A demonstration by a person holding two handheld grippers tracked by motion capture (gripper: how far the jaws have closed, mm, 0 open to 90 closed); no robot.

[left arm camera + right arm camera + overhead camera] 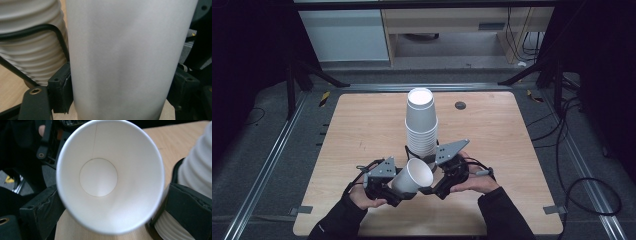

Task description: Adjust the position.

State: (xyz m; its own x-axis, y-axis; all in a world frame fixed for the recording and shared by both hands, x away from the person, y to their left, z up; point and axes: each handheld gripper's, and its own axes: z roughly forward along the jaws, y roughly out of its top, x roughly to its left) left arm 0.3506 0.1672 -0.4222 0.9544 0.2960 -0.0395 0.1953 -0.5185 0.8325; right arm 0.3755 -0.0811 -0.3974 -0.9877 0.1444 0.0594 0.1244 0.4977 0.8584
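Left hand-held gripper [398, 192] clamps a single paper cup [413, 176] sideways, mouth toward the right hand-held gripper [432, 184]. That one's jaws flank the rim, apparently unclosed, beside the inverted cup stack [421, 123] on the tabletop [362, 125].

Overhead light, even on the table [362, 125]; surroundings fall to near black. Soft shadows only. Between the jaws the single cup [125, 60] sits too close, blurred, faintly vignetted. Stack [197, 170] beside the jaw looks soft, perhaps out of focus.
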